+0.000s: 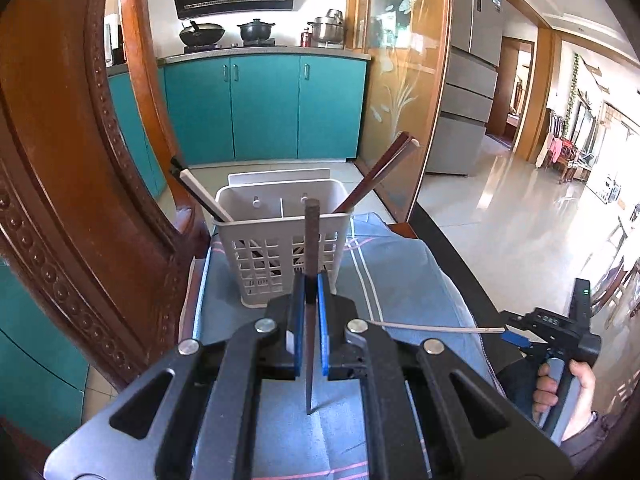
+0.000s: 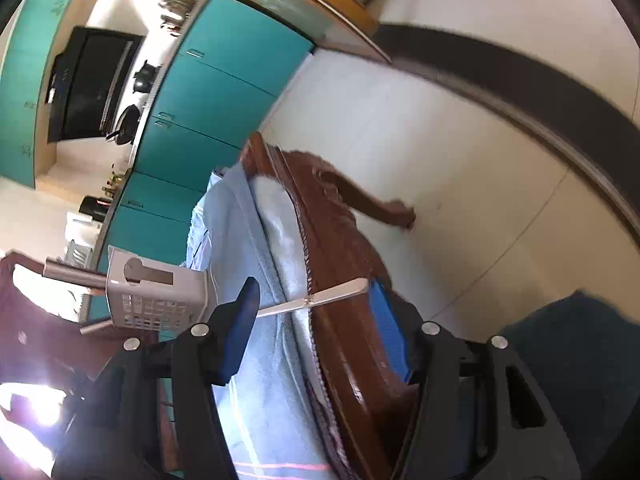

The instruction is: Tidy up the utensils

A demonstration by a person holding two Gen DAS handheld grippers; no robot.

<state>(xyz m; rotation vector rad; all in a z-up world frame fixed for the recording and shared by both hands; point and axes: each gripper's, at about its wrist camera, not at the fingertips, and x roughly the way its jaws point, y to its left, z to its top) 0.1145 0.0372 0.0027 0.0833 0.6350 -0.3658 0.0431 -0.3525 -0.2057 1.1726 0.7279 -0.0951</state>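
Wooden table (image 2: 344, 264) draped with blue cloth (image 1: 400, 280); grey basket (image 1: 280, 248) and pale chopstick (image 1: 432, 327) on cloth.

Bright daylight, fisheye warp, motion blur

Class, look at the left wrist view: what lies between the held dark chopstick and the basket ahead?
Only bare blue cloth; the left claw grips the chopstick just short of the basket.

Left gripper (image 1: 311, 296) level, blue-padded fingers (image 1: 322, 320) clamped on a dark chopstick (image 1: 311, 264). Right gripper (image 2: 316, 312) rolled sideways, fingers (image 2: 240, 320) spread wide, bare hand (image 1: 568, 392) on its handle.
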